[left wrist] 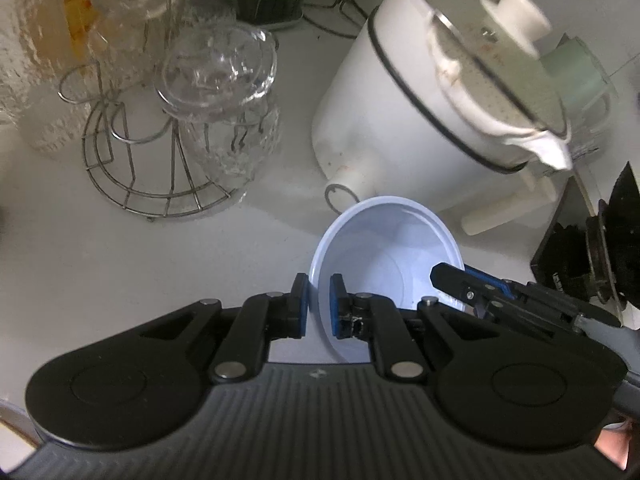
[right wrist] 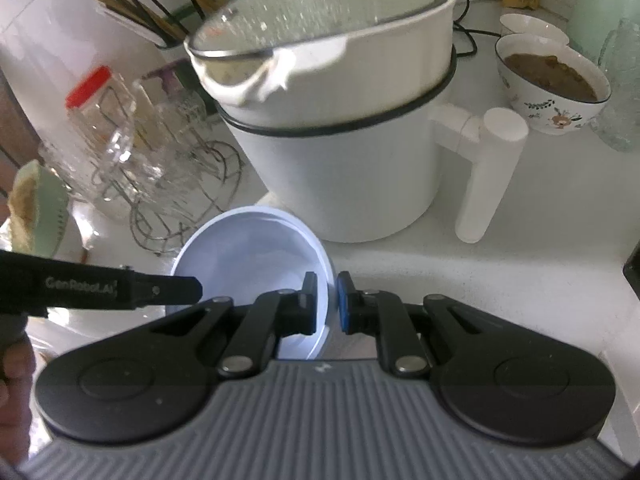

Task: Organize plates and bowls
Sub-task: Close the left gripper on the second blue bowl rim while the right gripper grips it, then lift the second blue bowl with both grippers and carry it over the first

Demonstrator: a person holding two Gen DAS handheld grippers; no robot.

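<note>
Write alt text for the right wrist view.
The right gripper pinches the near rim of a pale blue bowl, one finger inside and one outside, while the left gripper reaches in at the bowl's left rim. Behind stands a white lidded cooking pot on a white countertop.

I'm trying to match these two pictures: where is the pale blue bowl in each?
Left wrist view: pale blue bowl lower centre, right of middle, rim pinched.
Right wrist view: the bowl lower centre, left of middle, rim pinched.
Shared landmark: white electric pot just behind it.
</note>
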